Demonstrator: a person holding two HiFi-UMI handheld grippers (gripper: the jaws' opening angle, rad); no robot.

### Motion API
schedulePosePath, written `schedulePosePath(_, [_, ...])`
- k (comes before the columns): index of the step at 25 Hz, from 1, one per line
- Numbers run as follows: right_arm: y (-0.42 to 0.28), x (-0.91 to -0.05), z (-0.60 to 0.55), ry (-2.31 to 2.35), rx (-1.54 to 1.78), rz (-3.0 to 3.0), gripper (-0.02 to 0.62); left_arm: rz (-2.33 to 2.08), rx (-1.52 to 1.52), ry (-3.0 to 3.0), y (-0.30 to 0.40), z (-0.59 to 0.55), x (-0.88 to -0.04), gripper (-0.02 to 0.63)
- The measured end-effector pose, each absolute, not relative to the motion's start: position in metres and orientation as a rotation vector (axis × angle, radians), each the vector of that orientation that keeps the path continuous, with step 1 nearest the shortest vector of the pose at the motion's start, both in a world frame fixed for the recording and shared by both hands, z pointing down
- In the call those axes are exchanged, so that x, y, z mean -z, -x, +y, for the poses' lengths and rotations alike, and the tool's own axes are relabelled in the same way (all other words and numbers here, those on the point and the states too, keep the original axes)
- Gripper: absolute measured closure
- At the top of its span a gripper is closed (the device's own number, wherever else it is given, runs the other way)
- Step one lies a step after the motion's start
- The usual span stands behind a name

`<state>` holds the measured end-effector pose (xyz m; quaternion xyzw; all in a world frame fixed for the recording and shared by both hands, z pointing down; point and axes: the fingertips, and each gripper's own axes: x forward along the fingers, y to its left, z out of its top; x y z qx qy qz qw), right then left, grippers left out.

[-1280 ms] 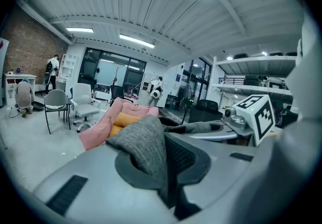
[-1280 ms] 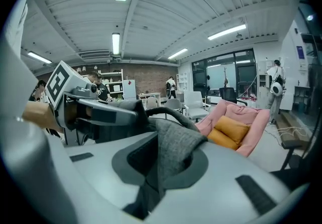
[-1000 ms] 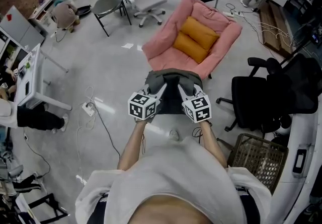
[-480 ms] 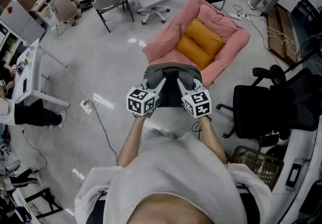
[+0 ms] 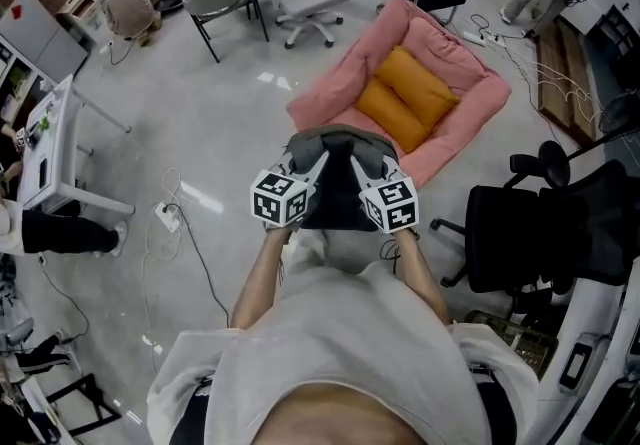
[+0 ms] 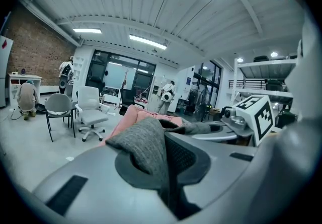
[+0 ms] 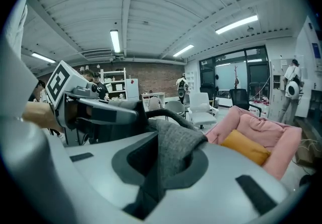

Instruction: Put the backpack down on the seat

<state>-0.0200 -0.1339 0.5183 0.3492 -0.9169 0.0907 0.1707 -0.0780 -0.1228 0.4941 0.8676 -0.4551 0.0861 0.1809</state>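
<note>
- Head view shows only part of the backpack [image 5: 338, 145]: a grey top edge and a dark panel below it; the rest lies under the two marker cubes and behind the person's pale shirt [image 5: 340, 363], which fills the frame from 5 to 7 o'clock
- Both hands are mostly hidden behind the cubes; only the bare forearms show, reaching out from the shirt toward 12 o'clock
- Gripper views show just one fold of grey fabric each, so the bag's straps and full shape cannot be made out
- Left gripper [image 5: 318, 165] has its jaws pressed together on a fold of the backpack's grey fabric, at the bag's 9 o'clock side
- Right gripper [image 5: 358, 165] is clamped the same way on a fold at the bag's 3 o'clock side
- Both grippers point away from the chest and tip slightly downward; their tips angle in toward each other, and the cubes sit side by side but apart
- Backpack hangs between the two grippers in front of the chest, above the grey floor [image 5: 220, 133]
- Pink armchair [image 5: 335, 83] lies at 1 o'clock of the bag, with its near corner just beyond the bag's top edge; the head view cannot show whether they touch
- Two orange cushions [image 5: 412, 98] lie on the armchair's seat
- Black office chair [image 5: 525, 233] stands at 3 o'clock, near the armchair
</note>
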Motion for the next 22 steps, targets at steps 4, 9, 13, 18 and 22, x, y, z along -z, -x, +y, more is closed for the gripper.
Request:
schedulePosePath(4, [0.04,-0.515,-0.182,-1.012,-0.263,-2.604,0.568,-1.275,-0.229,-2.47,0.098,-0.173,-0.49,0.575])
schedulePosePath(9, [0.059,-0.506,-0.238,-1.049,-0.282,-2.595,0.568,-1.241,-0.208,-2.49,0.118,-0.23,-0.481,0.575])
schedulePosePath(13, [0.072,-0.493,-0.283,-1.09,-0.273,-2.593,0.568,-1.21,-0.197,-2.517,0.132,-0.274,-0.47,0.575])
schedulePosePath(18, [0.083,-0.484,-0.335,-1.144,-0.244,-2.579,0.568,-1.169,-0.193,-2.554,0.144,-0.323,-0.464,0.575])
schedulePosePath(22, [0.088,-0.484,-0.367,-1.187,-0.251,-2.55,0.566,-1.122,-0.199,-2.568,0.148,-0.355,-0.466,0.575])
